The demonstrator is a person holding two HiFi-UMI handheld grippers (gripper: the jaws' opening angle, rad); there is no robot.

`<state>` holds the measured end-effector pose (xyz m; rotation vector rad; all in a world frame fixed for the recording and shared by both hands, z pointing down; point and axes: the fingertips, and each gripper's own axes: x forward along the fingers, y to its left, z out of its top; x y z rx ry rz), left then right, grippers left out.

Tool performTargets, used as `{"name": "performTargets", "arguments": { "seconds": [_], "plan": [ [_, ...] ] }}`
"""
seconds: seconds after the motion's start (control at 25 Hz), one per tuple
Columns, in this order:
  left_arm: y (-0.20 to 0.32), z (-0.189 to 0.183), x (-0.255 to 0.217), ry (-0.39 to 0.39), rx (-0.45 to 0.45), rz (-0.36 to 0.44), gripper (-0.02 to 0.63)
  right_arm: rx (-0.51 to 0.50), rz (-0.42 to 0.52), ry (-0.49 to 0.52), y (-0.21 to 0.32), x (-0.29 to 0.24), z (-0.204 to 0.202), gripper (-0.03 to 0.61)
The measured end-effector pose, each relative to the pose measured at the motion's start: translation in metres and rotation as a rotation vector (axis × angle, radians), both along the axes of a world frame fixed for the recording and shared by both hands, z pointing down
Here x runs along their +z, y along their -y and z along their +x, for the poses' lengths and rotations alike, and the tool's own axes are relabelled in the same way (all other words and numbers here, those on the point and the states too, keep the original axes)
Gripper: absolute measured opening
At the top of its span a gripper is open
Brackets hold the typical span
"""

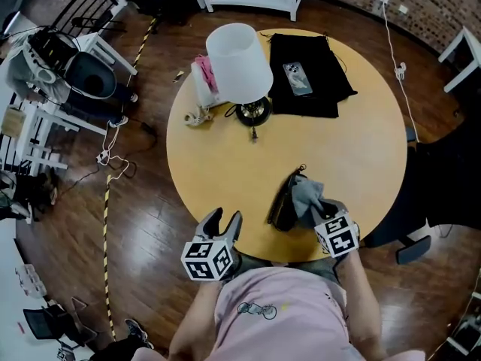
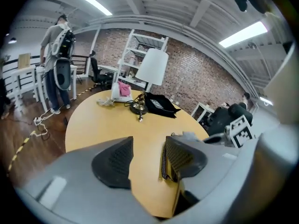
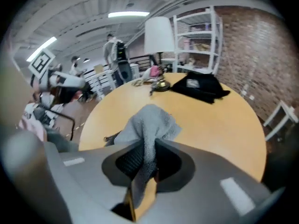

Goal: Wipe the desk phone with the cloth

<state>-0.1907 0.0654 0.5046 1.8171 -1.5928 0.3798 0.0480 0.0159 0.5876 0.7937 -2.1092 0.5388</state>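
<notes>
A black desk phone [image 1: 282, 201] lies near the front edge of the round wooden table [image 1: 353, 156]. My right gripper [image 1: 319, 212] is shut on a grey cloth [image 1: 307, 195], which rests against the phone's right side. In the right gripper view the cloth [image 3: 148, 125] bunches up out of the pinched jaws of the right gripper [image 3: 145, 160]. My left gripper [image 1: 224, 221] hovers at the table's front edge, left of the phone, open with nothing between its fingers. In the left gripper view the left gripper [image 2: 148, 160] frames bare table, and the phone's coiled cord [image 2: 163, 164] shows beside the right jaw.
A lamp with a white shade [image 1: 239, 62] stands at the back of the table beside a pink and white object [image 1: 203, 77]. A black bag [image 1: 308, 77] with a smartphone on it lies at the back right. A person [image 2: 56, 64] stands beyond the table.
</notes>
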Motion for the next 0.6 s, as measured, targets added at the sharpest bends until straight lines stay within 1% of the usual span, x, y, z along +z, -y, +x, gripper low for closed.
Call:
{"name": "performTargets", "arguments": {
  "seconds": [0.04, 0.08, 0.12, 0.16, 0.24, 0.32, 0.4, 0.44, 0.52, 0.6],
  "plan": [
    [0.001, 0.011, 0.002, 0.037, 0.058, -0.008, 0.236, 0.059, 0.002, -0.001, 0.010, -0.002, 0.012, 0.063],
    [0.004, 0.028, 0.006, 0.082, 0.127, -0.017, 0.267, 0.094, -0.003, -0.008, 0.013, -0.002, 0.021, 0.063],
    [0.009, 0.049, 0.010, 0.131, 0.204, -0.023, 0.282, 0.114, -0.011, -0.011, 0.012, -0.001, 0.028, 0.063],
    [0.016, 0.074, 0.017, 0.179, 0.283, -0.028, 0.282, 0.128, -0.019, -0.008, 0.006, 0.002, 0.035, 0.063],
    [0.029, 0.128, 0.044, 0.270, 0.426, -0.053, 0.290, 0.168, -0.043, -0.002, -0.011, 0.009, 0.049, 0.063],
    [0.042, 0.170, 0.077, 0.374, 0.519, -0.106, 0.354, 0.220, -0.063, -0.002, -0.027, 0.014, 0.066, 0.063],
    [0.054, 0.191, 0.100, 0.487, 0.549, -0.173, 0.391, 0.262, -0.067, -0.002, -0.037, 0.016, 0.084, 0.063],
    [0.058, 0.195, 0.111, 0.526, 0.552, -0.210, 0.391, 0.279, -0.064, -0.002, -0.039, 0.014, 0.094, 0.063],
    [0.060, 0.195, 0.133, 0.561, 0.539, -0.287, 0.391, 0.310, -0.048, 0.003, -0.040, 0.010, 0.112, 0.063],
    [0.060, 0.191, 0.149, 0.567, 0.500, -0.365, 0.391, 0.341, -0.031, 0.012, -0.037, 0.005, 0.129, 0.063]
  ]
}}
